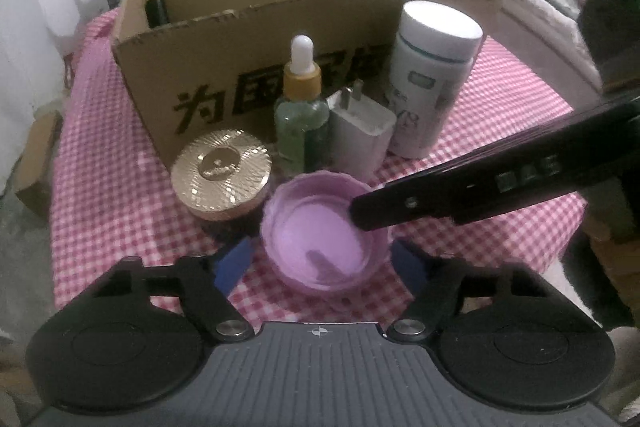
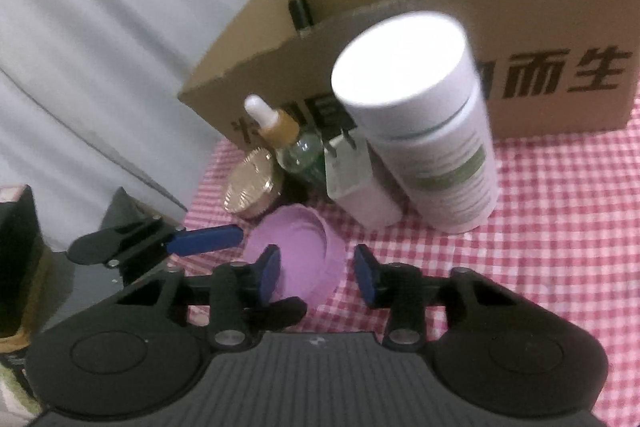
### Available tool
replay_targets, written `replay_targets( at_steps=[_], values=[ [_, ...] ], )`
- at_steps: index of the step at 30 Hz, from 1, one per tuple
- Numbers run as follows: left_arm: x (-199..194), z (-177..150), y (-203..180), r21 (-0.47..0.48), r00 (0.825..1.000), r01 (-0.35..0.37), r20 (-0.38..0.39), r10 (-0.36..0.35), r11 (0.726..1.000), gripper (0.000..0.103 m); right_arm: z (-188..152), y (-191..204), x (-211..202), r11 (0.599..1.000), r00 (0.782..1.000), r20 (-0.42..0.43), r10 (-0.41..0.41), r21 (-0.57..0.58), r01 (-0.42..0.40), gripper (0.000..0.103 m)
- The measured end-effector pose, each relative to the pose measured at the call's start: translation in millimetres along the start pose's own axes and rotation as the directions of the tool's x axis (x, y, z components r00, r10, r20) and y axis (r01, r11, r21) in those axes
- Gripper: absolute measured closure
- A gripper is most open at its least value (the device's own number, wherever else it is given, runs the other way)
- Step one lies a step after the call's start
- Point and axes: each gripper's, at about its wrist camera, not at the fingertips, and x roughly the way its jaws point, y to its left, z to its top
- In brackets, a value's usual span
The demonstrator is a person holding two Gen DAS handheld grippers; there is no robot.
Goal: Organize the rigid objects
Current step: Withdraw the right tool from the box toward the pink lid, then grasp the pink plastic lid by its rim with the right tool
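Cardboard box (image 1: pixel 256 39) stands open at the back of the checked tabletop (image 1: pixel 500 131). Before it, large to small: white bottle (image 1: pixel 432 79), gold-lidded jar (image 1: pixel 222 175), pink dish (image 1: pixel 324 231), dropper bottle (image 1: pixel 302 107), charger (image 1: pixel 362 135). The dish sits nearest, probably light, stiff plastic with a thin, slick rim; its wall is the place to pinch. Left tool (image 1: pixel 322 263) straddles it, jaws fairly wide, pads apparently not pressing. Right tool (image 2: pixel 318 269) is narrower, one finger inside the dish, one outside; no firm grip visible.
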Motion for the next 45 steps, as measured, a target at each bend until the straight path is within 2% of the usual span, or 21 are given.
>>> replay_targets(
  at_steps=[4,12,18,23,26,38,45],
  values=[
    [0,-2,-3,0.013,1.0,0.006,0.014,-0.007,1.0,0.032,-1,-2,10,1.0,1.0,-0.023,-0.004,-0.002,0.004,0.074],
    [3,-5,-19,0.06,0.997,0.079,0.008,-0.08,0.995,0.032,-13,-13,-10,0.999,0.999,-0.014,-0.034,0.019,0.034,0.075],
    [11,-4,-27,0.106,0.999,0.045,-0.02,-0.043,0.993,0.023,-22,-21,-20,0.997,0.997,0.001,-0.073,0.013,0.072,0.075],
    [19,-1,-37,0.111,1.0,0.017,-0.021,-0.015,0.994,0.025,-18,-23,-19,0.998,0.997,0.012,-0.071,0.0,0.071,0.075],
    [22,0,-40,0.109,1.0,0.026,-0.017,-0.024,0.994,0.029,-13,-17,-10,0.997,0.997,0.012,-0.07,-0.015,0.07,0.075],
    [2,-2,-50,0.13,0.999,0.021,0.043,-0.027,0.991,0.03,-18,-9,-12,0.996,0.997,0.013,-0.076,-0.053,0.077,0.076],
    [-43,2,-49,0.144,0.989,-0.021,0.151,-0.001,0.989,0.03,-18,19,-34,0.99,0.995,0.062,-0.077,-0.111,0.083,0.076]
  ],
)
